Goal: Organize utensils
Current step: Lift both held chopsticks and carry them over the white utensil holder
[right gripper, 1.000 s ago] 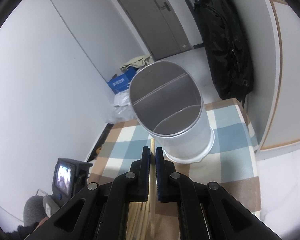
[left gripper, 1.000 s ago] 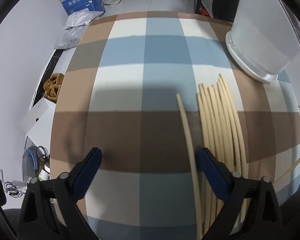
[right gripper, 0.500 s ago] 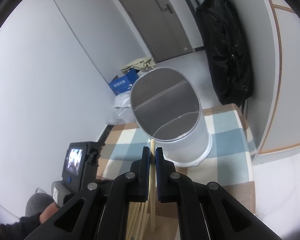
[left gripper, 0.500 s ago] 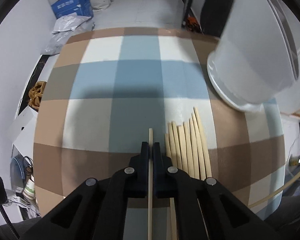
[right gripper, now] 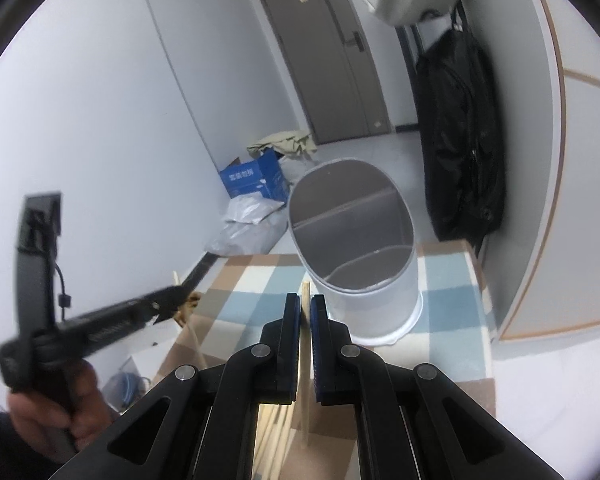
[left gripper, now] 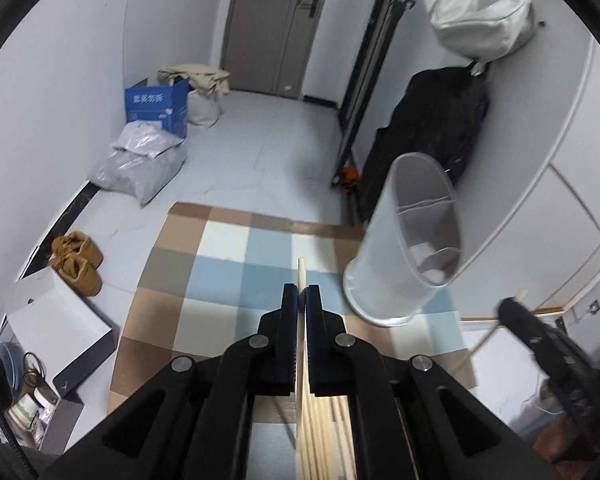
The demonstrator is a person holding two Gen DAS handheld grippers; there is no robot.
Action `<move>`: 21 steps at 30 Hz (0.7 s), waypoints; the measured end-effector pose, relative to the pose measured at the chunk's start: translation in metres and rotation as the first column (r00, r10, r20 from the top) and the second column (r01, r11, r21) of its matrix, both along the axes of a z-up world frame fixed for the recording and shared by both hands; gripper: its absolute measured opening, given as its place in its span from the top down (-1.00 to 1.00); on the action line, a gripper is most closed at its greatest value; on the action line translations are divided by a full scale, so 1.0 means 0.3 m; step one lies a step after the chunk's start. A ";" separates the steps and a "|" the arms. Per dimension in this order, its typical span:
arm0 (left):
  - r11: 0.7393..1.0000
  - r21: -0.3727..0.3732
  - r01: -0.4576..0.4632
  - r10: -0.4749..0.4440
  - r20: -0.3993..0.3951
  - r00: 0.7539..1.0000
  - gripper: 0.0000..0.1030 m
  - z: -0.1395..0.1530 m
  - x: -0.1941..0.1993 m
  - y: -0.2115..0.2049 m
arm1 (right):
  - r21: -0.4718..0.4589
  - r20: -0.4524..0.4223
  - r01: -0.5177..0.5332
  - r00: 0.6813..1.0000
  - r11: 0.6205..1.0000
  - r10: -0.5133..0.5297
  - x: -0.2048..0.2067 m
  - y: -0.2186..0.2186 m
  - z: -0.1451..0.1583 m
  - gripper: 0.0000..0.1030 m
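Observation:
My left gripper point(left gripper: 302, 294) is shut on a pale wooden chopstick point(left gripper: 301, 274) and holds it well above the checked tablecloth point(left gripper: 220, 276); it also shows in the right wrist view point(right gripper: 172, 304). My right gripper point(right gripper: 305, 304) is shut on another chopstick point(right gripper: 306, 292), its tip just in front of the white divided utensil holder point(right gripper: 352, 248). The holder also shows in the left wrist view point(left gripper: 408, 252), to the right of the left gripper. More chopsticks point(left gripper: 332, 440) lie on the cloth below the left gripper.
The table stands against a white wall point(right gripper: 540, 200) on the right. On the floor beyond are a blue box point(left gripper: 158, 106), grey bags point(left gripper: 144, 164), brown shoes point(left gripper: 78, 260) and a white board point(left gripper: 56, 328). A black coat point(right gripper: 456, 140) hangs behind the holder.
My left gripper closed on a single chopstick and lifted it high off the cloth. My right gripper stayed shut on its chopstick and rose slightly near the holder.

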State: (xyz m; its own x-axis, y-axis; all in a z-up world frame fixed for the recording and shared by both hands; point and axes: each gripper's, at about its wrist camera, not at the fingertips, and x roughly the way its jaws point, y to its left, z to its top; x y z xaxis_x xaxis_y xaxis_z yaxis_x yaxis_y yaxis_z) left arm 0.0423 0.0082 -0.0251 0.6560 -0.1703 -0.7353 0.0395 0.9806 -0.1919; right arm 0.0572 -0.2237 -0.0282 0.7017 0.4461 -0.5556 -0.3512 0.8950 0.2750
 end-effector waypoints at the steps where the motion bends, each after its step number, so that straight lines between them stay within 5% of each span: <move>1: 1.000 0.005 0.015 -0.015 0.005 1.000 1.00 0.016 0.012 -0.007 | -0.012 0.007 0.001 1.000 1.000 -0.001 -0.004 0.008 0.003 0.92; 11: 0.993 -0.029 0.114 -0.112 0.079 0.991 1.00 0.144 0.009 -0.048 | -0.036 0.081 0.016 0.997 0.999 -0.013 -0.033 0.008 0.101 0.92; 21: 0.983 -0.139 0.122 -0.095 0.185 0.978 1.00 0.343 0.189 -0.078 | -0.107 0.229 0.001 0.973 0.994 0.023 0.110 -0.018 0.433 0.92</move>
